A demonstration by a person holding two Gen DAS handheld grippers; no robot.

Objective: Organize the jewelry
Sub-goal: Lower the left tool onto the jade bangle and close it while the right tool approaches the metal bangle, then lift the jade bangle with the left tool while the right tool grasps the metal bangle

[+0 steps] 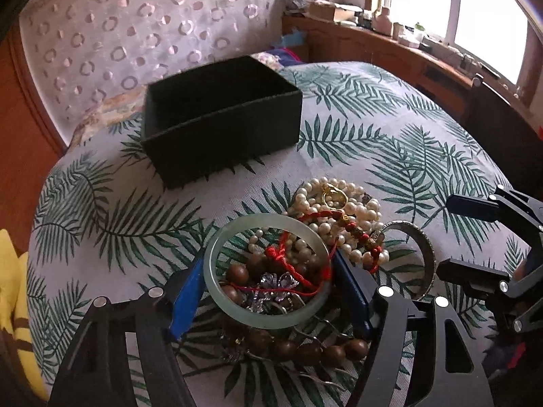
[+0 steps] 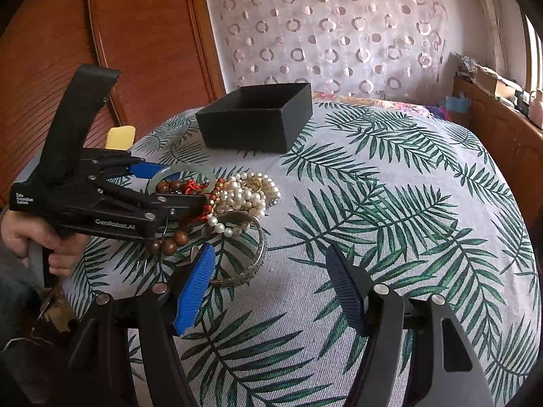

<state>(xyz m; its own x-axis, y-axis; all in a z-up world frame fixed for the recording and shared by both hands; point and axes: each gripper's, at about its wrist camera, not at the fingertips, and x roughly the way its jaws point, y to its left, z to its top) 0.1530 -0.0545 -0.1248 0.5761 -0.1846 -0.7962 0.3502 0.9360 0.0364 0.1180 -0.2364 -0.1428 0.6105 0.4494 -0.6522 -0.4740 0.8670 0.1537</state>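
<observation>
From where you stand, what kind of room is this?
Probably a bedroom at home: a leaf-print sheet covers what looks like a bed, a sheer curtain hangs behind it, and a cluttered wooden windowsill runs alongside.

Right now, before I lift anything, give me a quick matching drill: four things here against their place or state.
Things:
1. jade bangle
2. black box
3. metal bangle
4. right gripper

Places or states:
A. open, over bare cloth
B. between the left gripper's blue pads
C. empty, beyond the pile
D. at the pile's edge, next to the right gripper's left pad

Pairs: 1-B, 2-C, 3-D, 4-A
</observation>
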